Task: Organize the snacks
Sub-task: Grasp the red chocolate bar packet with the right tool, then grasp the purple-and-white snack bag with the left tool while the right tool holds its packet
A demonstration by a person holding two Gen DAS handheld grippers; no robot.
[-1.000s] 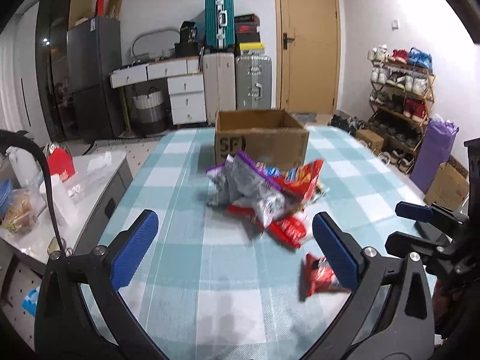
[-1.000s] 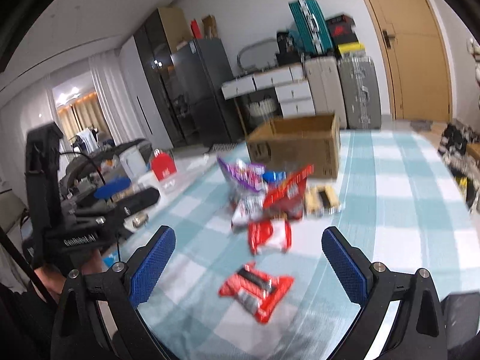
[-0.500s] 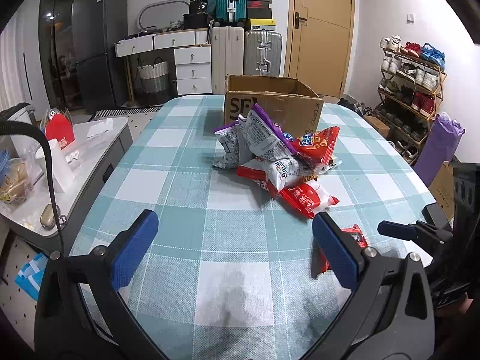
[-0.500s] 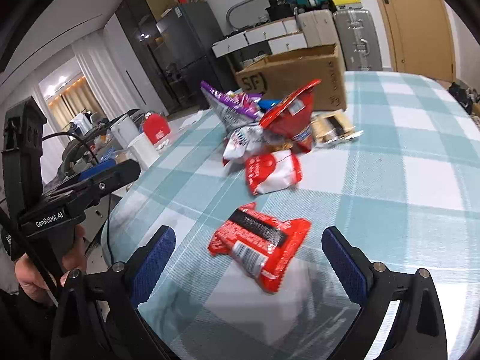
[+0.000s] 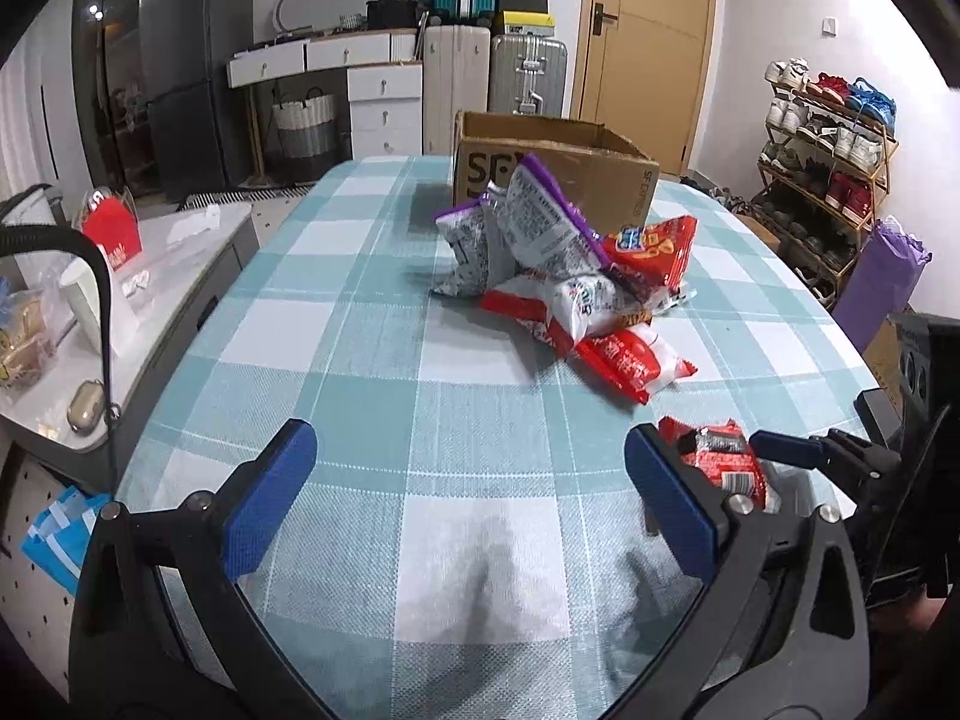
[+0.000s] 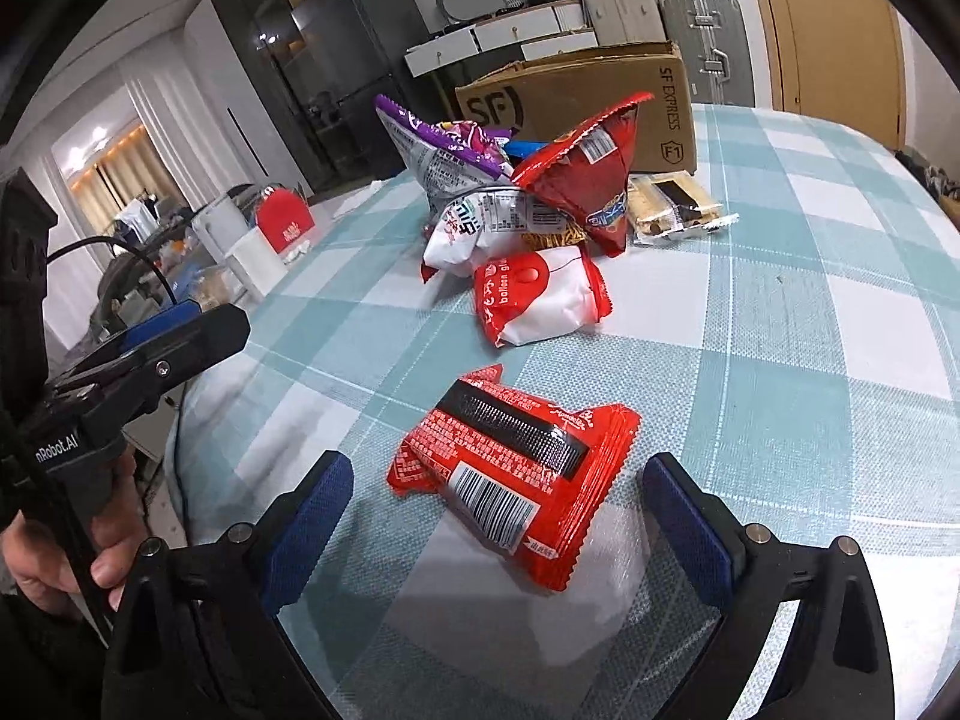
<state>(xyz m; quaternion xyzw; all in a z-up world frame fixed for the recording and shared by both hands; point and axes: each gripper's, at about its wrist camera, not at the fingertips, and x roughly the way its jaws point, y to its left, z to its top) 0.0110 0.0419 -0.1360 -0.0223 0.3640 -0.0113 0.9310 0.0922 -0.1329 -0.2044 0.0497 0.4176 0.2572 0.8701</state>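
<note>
The red snack packet (image 6: pixel 516 474) lies flat at lower centre of the right wrist view, between my right tongs (image 6: pixel 498 516), spread wide and not touching it. The snack pile (image 6: pixel 522 204) sits mid-frame before the cardboard box (image 6: pixel 600 102), so I judge nothing sorted yet. My left tongs (image 5: pixel 468 498) gape empty over the bench (image 5: pixel 372 360)

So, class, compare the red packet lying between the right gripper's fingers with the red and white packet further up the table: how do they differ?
The red packet is all red with a black stripe and barcode; the red and white packet is mostly white. The first lies alone, the second at the edge of the snack pile. Both lie flat and sealed on the checked tablecloth.
</note>
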